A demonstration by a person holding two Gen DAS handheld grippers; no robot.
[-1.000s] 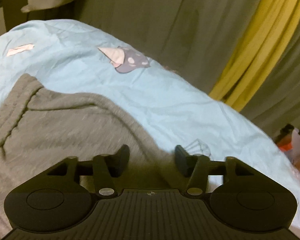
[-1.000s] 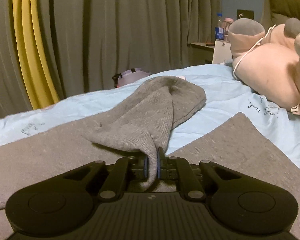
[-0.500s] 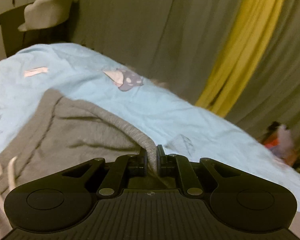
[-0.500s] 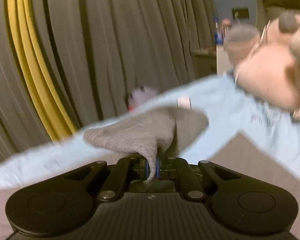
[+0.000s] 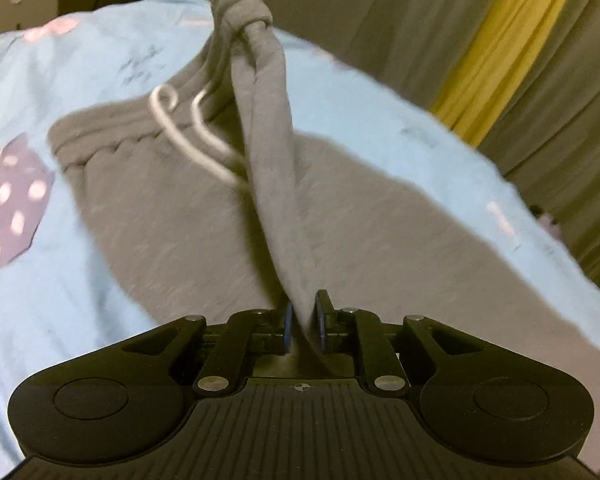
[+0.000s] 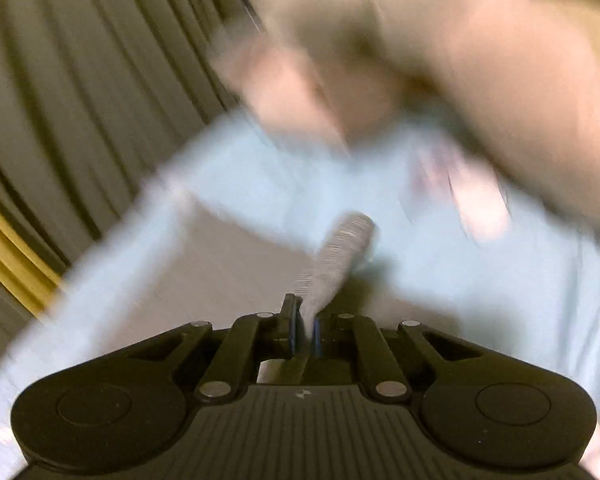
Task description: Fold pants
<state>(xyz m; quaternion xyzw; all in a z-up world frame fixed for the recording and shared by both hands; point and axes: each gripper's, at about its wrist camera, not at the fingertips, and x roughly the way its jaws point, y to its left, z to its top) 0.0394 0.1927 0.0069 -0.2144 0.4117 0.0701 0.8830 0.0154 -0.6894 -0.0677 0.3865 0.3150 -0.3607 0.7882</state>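
Grey sweatpants (image 5: pixel 172 216) are lying spread across a bed covered by a light blue sheet (image 5: pixel 380 104), filling most of its middle. The fabric is a soft heathered grey knit, with a gathered elastic waistband and a pale looped drawstring (image 5: pixel 204 136) showing toward the far edge of the bed. The left tool (image 5: pixel 303 322) is pinching a long fold of the pants, which is rising from its nearly closed jaws as a taut, bunched ridge running toward the far edge; those jaws have just been opening slightly with the cloth between them. The right tool (image 6: pixel 305 334), seen through heavy motion blur, is clamping a narrow ribbed strip of the same grey cloth, standing up from its nearly closed jaws. Olive curtains (image 5: pixel 360 12) are hanging beyond the bed.
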